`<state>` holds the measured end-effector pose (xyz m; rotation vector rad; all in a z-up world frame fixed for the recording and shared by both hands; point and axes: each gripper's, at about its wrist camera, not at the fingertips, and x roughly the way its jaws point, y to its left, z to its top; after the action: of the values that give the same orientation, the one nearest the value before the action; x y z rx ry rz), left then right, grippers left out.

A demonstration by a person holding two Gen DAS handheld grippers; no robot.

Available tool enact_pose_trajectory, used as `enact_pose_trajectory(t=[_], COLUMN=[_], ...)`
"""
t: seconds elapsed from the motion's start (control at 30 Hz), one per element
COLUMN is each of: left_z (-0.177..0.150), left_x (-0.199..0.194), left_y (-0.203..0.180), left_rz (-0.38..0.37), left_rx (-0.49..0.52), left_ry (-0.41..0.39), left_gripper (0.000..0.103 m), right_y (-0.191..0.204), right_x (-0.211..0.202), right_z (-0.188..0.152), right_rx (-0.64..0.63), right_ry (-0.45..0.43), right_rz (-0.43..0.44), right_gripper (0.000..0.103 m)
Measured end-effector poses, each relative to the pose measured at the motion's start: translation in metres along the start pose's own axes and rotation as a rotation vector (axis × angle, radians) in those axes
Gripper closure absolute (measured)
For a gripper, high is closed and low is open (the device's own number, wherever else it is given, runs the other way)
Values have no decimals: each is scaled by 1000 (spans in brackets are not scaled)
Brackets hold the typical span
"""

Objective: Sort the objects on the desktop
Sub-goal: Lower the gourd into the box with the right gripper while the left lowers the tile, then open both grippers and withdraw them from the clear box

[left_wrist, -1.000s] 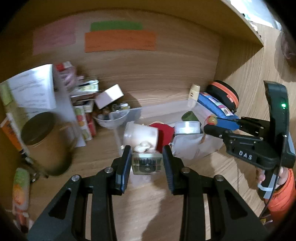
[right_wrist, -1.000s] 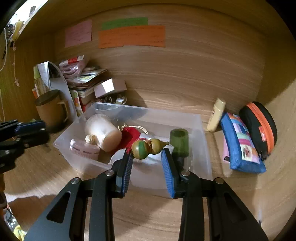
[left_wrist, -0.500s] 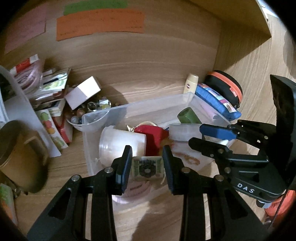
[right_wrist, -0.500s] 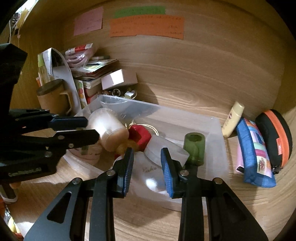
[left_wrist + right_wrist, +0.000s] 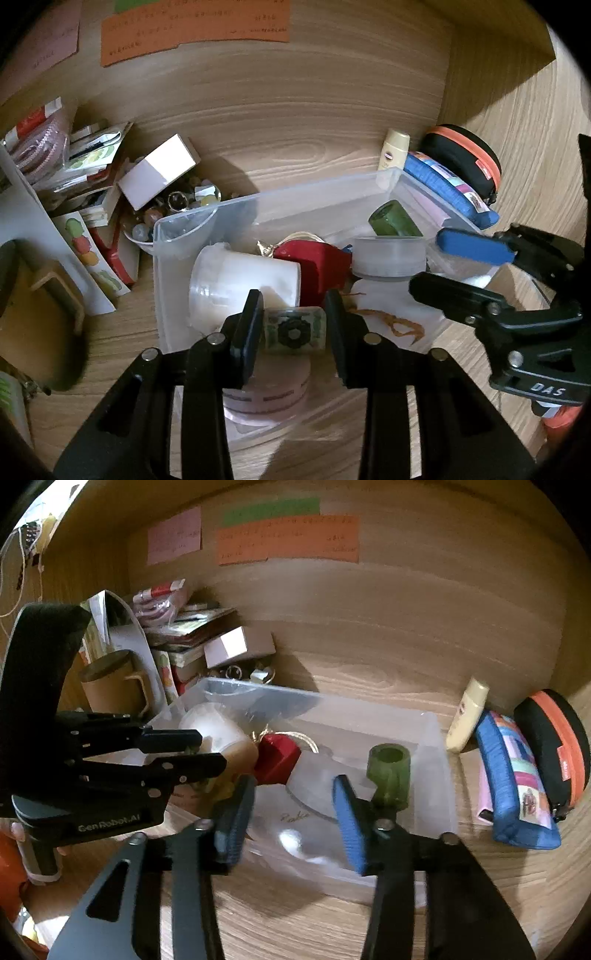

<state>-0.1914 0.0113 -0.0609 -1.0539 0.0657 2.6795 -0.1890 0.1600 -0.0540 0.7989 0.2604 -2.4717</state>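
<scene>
A clear plastic bin [image 5: 314, 192] [image 5: 436, 738] stands on the wooden desk. It holds a white cup [image 5: 240, 280], a red block [image 5: 314, 266] [image 5: 277, 757], a green cylinder [image 5: 395, 221] [image 5: 389, 771], a clear round container [image 5: 388, 254] and a pink tape roll [image 5: 266, 384]. My left gripper [image 5: 293, 332] is shut on a small green patterned block [image 5: 293, 330] above the bin's near side. My right gripper [image 5: 291, 812] is open and empty over the bin; it shows at the right of the left wrist view [image 5: 458, 266].
A stack of packets and a white box [image 5: 159, 173] lie at the back left by a bowl of marbles [image 5: 177, 206]. A brown mug [image 5: 110, 686] stands left. A cream tube [image 5: 467, 712], a blue pouch [image 5: 513, 786] and a black-orange case [image 5: 554, 746] lie right.
My right gripper let a green-brown gourd go into the bin and opened wide. My left gripper carried the patterned block forward over the bin.
</scene>
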Motion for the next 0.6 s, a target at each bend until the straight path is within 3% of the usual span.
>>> enact_pose_trajectory(t=[0.27, 0.4, 0.53, 0.6], left_z=[1, 3, 4, 5], left_x=[-10, -14, -21, -27], left_y=[2, 4, 5, 6], left_rz=[53, 87, 127, 143], left_rx=[-2, 0, 1, -2], left_ry=[-46, -60, -72, -86], left_gripper=[32, 28, 13, 11], right_y=[-1, -3, -7, -10], right_x=[-2, -2, -3, -2], right_z=[1, 1, 2, 2], right_rx=[5, 13, 28, 40], right_ry=[-16, -21, -22, -17], right_rz=[-37, -53, -63, -66], right_gripper=[39, 28, 17, 12])
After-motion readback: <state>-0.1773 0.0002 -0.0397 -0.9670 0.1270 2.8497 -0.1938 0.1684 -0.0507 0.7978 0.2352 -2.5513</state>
